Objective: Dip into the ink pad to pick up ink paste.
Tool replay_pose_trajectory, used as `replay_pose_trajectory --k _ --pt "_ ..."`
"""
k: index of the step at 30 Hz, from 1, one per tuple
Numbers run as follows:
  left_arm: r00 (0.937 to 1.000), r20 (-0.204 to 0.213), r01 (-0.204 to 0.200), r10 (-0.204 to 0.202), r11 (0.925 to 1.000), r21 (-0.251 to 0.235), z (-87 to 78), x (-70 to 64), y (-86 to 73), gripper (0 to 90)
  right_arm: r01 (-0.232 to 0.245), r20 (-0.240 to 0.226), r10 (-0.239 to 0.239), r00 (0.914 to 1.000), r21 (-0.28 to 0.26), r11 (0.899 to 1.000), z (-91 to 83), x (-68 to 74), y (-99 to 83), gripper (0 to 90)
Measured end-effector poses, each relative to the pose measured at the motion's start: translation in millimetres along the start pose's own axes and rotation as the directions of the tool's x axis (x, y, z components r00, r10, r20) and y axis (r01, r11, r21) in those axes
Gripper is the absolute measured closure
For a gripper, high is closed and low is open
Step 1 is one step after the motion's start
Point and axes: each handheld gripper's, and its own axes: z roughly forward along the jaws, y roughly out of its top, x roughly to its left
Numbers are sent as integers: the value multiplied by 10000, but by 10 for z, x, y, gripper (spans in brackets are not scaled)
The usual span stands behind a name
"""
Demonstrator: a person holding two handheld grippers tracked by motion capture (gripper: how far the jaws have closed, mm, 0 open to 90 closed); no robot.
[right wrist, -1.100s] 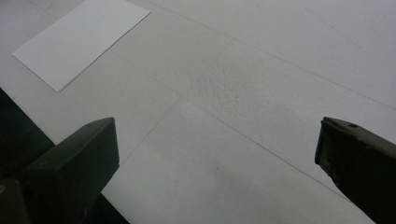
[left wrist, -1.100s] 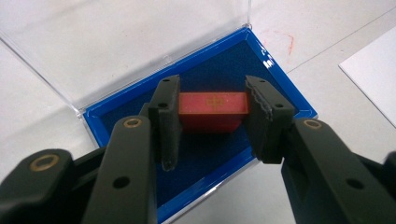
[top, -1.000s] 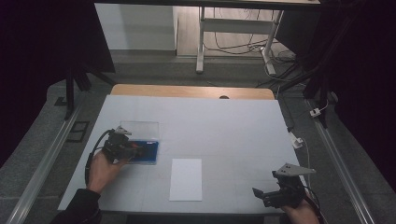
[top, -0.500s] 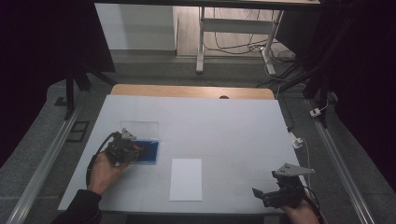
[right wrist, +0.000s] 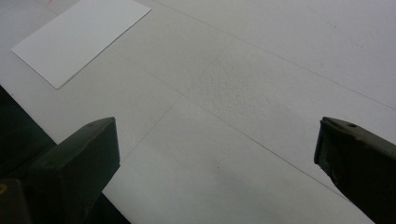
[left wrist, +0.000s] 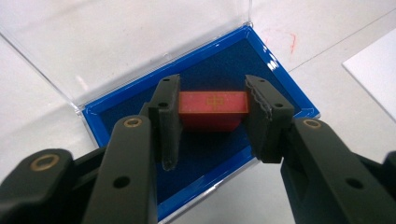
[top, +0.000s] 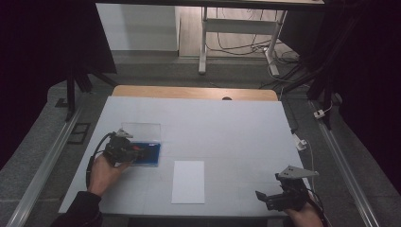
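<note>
Left gripper pinches the red block inside the blue box, one jaw on each end, so it can lift out straight. Right gripper waits spread wide near the white paper.

We cannot read the small gold mark on the red rectangular block. Its lower sides are hidden behind the left gripper, whose body also covers the blue-lined clear plastic case's near corner.
</note>
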Motion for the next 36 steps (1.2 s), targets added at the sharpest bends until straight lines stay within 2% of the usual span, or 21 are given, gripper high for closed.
replay_pose_trajectory --k 4,6,9,11,14,19,24,31,36 --pt "9963 -598 -600 611 9980 208 3 -105 28 589 5 -8 -5 10000 24 10000 3 2 1 5" --pt "9945 -731 -733 752 9969 282 3 -128 38 589 19 -5 -19 10000 27 10000 3 4 2 5" --pt "9968 -571 -549 565 9981 288 0 -98 44 588 20 -14 -20 10000 5 10000 0 2 0 5" --pt "9992 -326 -215 224 9994 259 -3 -56 46 587 20 -20 -20 10000 3 10000 0 1 0 5" --pt "9999 -141 -75 79 9996 289 -12 -21 53 585 23 -26 -23 10000 6 10000 1 1 0 5" --pt "9975 -401 -566 581 9977 373 -47 -61 85 584 19 -27 -19 10000 1 10000 0 0 0 5" --pt "9988 -105 -471 469 9988 -125 -122 -45 93 584 28 -34 -28 10000 6 10000 0 1 0 5" --pt "9994 219 -271 279 9989 -389 -176 -23 94 584 30 -42 -30 10000 7 10000 0 3 0 5" --pt "9990 226 -361 376 9973 -634 -229 -57 104 583 38 -42 -38 10000 4 10000 0 3 0 5"
